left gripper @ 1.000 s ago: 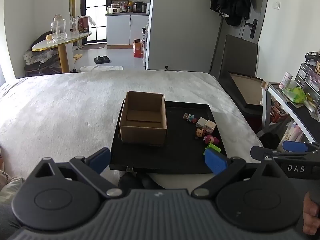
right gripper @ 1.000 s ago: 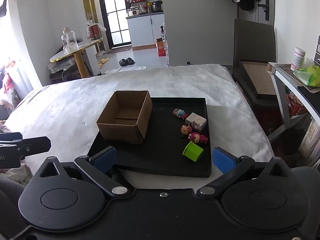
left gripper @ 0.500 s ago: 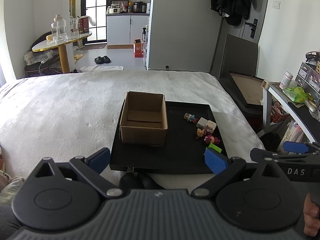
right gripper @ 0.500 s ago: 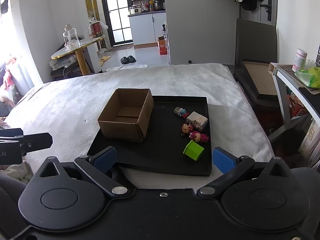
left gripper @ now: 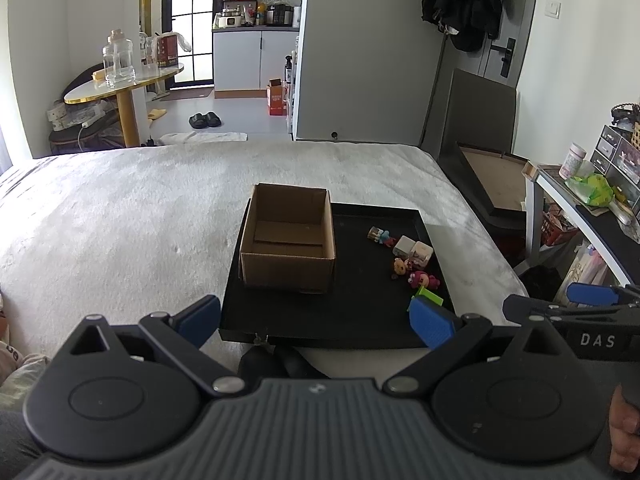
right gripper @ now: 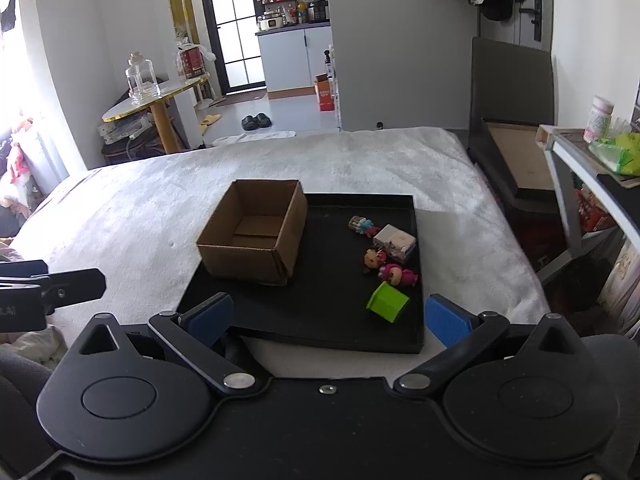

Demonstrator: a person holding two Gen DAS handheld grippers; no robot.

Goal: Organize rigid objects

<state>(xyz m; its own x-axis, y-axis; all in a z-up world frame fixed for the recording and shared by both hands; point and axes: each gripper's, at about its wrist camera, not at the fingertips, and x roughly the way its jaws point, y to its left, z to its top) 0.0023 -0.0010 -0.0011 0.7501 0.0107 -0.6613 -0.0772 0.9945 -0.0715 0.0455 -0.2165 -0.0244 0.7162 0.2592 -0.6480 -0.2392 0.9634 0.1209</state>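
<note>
Both claws — left claw (left gripper: 314,318), right claw (right gripper: 328,318) — gape empty short of the black tray's (right gripper: 320,334) near edge.

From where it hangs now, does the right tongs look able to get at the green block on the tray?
Probably yes. The right tongs is open and empty, and the green block lies at the tray's near right corner, with nothing between them. The pink doll sits close behind it.
</note>
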